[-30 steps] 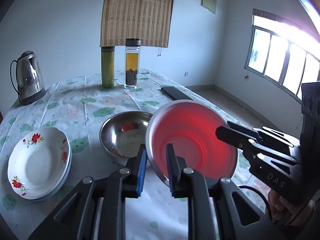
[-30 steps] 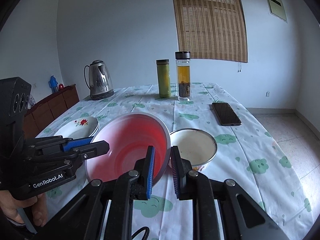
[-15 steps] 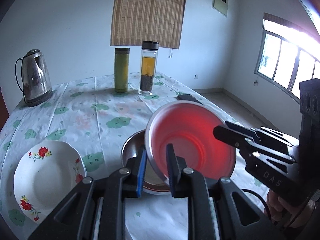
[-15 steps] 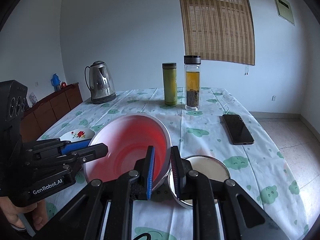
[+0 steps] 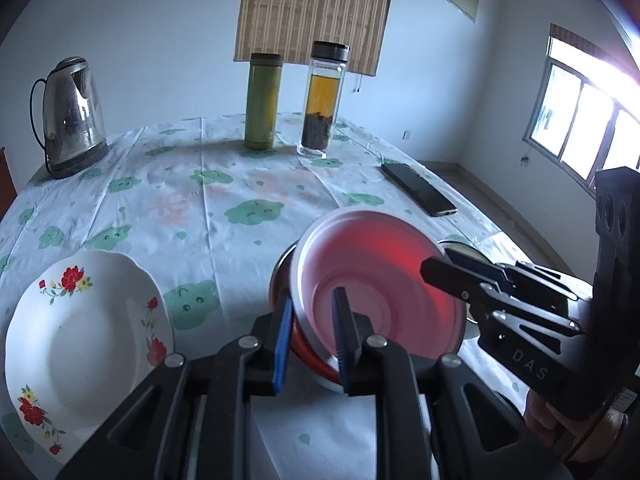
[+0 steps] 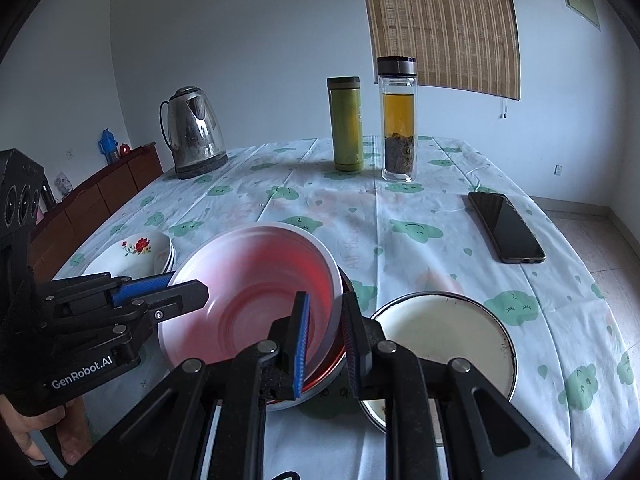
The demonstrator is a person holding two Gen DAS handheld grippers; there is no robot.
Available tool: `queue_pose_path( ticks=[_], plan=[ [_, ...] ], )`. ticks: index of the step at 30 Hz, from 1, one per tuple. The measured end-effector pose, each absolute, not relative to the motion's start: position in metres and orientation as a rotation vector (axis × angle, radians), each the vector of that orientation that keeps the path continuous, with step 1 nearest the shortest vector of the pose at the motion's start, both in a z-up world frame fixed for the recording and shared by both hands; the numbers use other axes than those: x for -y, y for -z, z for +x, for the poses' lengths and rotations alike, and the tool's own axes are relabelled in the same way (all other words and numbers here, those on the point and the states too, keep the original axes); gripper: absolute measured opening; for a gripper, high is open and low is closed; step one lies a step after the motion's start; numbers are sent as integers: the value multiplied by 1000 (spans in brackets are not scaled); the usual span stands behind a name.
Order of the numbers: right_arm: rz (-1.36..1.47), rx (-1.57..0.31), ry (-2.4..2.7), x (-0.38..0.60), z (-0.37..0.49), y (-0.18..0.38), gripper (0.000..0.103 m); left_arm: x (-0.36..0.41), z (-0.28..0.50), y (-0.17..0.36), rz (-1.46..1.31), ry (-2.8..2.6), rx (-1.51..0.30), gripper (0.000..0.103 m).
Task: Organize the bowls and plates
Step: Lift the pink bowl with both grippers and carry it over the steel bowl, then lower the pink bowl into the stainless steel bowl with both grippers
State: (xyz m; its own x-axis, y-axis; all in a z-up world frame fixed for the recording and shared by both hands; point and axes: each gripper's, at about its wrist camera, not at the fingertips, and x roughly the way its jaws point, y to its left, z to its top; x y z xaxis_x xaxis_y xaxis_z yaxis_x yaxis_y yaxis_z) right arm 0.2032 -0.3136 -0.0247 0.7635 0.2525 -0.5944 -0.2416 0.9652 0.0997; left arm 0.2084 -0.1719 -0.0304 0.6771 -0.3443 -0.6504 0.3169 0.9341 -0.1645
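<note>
the left gripper (image 5: 310,336) and right gripper (image 6: 325,344) each stand clamped on opposite rims of one red bowl (image 5: 372,280), tilted over one steel bowl (image 5: 280,280). the red bowl looks thin, light and slick, best held by its rim. beyond sit one enamel bowl (image 6: 444,332) and stacked floral plates (image 5: 80,332), count unclear.

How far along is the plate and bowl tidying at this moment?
Done: the flowered plates already sit stacked at the table's left. In hand: both the left gripper and right gripper are clamped on the rim of the pink bowl, tilted over a metal bowl beneath it, not yet released. Left: the cream bowl stands apart on the tablecloth, unstacked.
</note>
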Motion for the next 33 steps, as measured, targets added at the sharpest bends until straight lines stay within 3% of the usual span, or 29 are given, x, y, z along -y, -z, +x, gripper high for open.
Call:
queue_pose_path(
  ticks=[33],
  plan=[
    [33,-672,-279,306,212,39,18,164,211,33,-64,350,-734,17]
  ],
)
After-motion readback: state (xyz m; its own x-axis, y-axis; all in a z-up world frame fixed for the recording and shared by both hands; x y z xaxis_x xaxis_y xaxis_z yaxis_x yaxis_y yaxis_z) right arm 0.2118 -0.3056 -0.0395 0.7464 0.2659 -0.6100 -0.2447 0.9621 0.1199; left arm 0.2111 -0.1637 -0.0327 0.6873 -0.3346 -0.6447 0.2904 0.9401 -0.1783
